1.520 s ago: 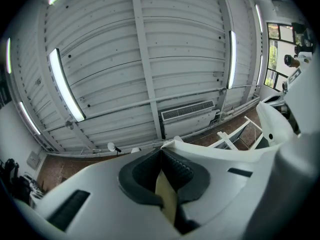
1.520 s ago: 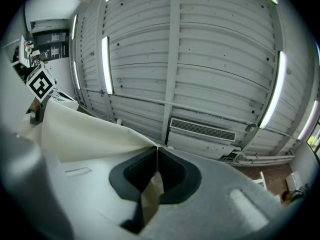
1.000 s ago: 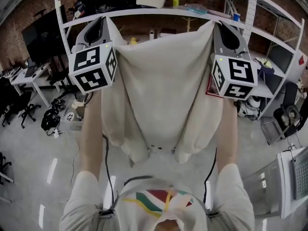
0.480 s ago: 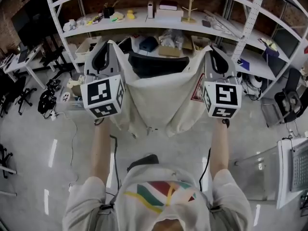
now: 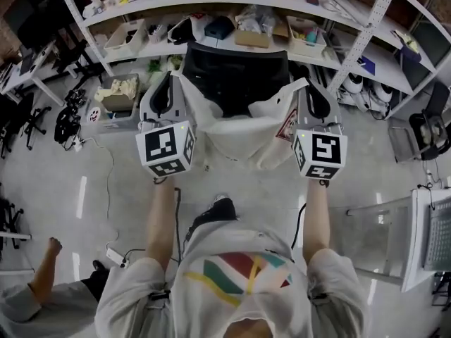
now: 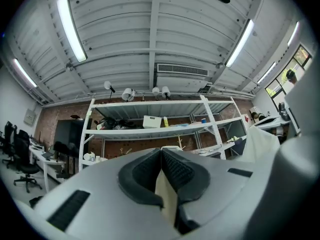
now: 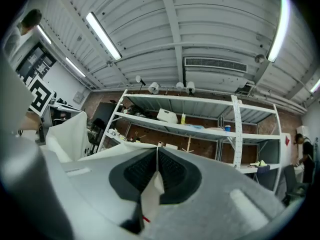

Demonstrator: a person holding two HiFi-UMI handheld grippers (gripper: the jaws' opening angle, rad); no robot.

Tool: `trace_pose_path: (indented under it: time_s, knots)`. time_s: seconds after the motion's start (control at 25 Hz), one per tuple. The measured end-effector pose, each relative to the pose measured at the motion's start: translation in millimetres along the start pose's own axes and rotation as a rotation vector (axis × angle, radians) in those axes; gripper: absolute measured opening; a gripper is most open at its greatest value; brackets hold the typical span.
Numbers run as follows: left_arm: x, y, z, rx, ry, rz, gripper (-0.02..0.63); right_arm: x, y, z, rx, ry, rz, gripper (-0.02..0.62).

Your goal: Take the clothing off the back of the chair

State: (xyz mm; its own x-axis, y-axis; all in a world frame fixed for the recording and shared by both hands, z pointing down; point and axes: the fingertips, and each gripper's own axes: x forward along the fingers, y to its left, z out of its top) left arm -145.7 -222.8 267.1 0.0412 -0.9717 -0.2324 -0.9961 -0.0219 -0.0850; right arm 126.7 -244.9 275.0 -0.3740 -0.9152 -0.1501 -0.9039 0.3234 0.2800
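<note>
A cream garment (image 5: 236,138) hangs stretched between my two grippers, just in front of the black chair (image 5: 236,76). The chair's backrest shows bare above the cloth. My left gripper (image 5: 171,77) is shut on the garment's left corner, and a cream fold (image 6: 167,199) is pinched between its dark pads (image 6: 177,171). My right gripper (image 5: 308,84) is shut on the right corner, where a white fold with a red mark (image 7: 151,196) sticks out between the pads (image 7: 172,173). Both grippers point slightly upward toward the shelves.
White metal shelving (image 5: 352,44) with bins and clutter stands right behind the chair. A person's arm (image 5: 44,287) reaches in at the lower left. A grey table (image 5: 431,248) stands at the right. Cables and a power strip (image 5: 113,255) lie on the floor at the left.
Both grippers have come down together with the garment. It hung high and spread wide before; now it sags low in front of the chair, whose back has come into view.
</note>
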Motion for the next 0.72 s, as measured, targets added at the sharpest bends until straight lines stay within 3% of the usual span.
trace_pose_path:
  time_s: [0.36, 0.72]
  knots:
    - [-22, -3, -52, -0.024, 0.087, 0.000, 0.015, -16, 26, -50, 0.044, 0.083, 0.025, 0.009]
    - [-42, 2, -70, -0.032, 0.123, 0.016, 0.015, -28, 49, -72, 0.059, 0.138, 0.060, 0.009]
